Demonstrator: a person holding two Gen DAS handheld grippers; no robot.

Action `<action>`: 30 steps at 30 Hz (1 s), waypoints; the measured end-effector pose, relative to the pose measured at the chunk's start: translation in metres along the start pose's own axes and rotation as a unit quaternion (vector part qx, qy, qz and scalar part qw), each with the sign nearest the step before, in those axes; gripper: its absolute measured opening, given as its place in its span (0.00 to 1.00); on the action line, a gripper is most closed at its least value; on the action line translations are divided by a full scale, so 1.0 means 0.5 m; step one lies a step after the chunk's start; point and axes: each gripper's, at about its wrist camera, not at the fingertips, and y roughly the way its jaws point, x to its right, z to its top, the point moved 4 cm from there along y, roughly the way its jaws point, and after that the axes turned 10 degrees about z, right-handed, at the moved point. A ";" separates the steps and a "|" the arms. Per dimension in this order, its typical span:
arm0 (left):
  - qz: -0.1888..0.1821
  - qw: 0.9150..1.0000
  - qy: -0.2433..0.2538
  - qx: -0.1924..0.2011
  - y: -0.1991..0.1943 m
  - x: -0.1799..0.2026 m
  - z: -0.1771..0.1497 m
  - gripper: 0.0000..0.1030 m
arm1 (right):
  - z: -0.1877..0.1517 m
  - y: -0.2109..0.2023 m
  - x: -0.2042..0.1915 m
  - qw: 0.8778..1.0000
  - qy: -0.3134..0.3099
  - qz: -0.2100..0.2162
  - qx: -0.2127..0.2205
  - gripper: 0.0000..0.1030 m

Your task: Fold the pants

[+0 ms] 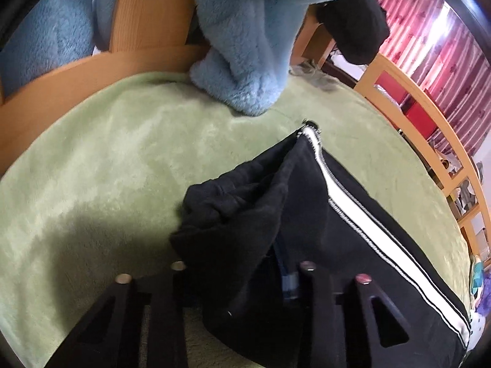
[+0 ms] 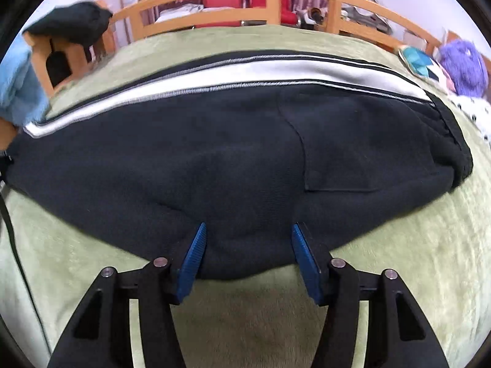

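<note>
While laid lengthwise across the green bed (image 2: pixel 399 270) for folding, black pants (image 2: pixel 214 159) bunched at the cuff inside left tool (image 1: pixel 242 276), closed on that fabric; right tool (image 2: pixel 247 245) half-open astride the near edge, pads not yet pressing.
</note>
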 end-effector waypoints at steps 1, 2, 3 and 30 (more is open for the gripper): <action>-0.010 1.000 0.003 0.009 -0.015 0.003 0.007 0.20 | 0.001 -0.014 0.000 1.000 -0.001 0.003 0.008 0.52; -0.019 1.000 0.005 0.019 -0.028 0.007 0.015 0.17 | 0.000 -0.026 0.001 1.000 -0.003 -0.001 0.016 0.52; -0.027 0.999 0.011 0.030 -0.045 0.015 0.026 0.17 | -0.002 -0.035 0.001 1.000 -0.005 -0.011 0.019 0.52; 0.030 0.981 0.187 0.045 0.003 0.175 0.151 0.43 | -0.021 -0.103 0.003 0.998 -0.002 -0.042 0.050 0.52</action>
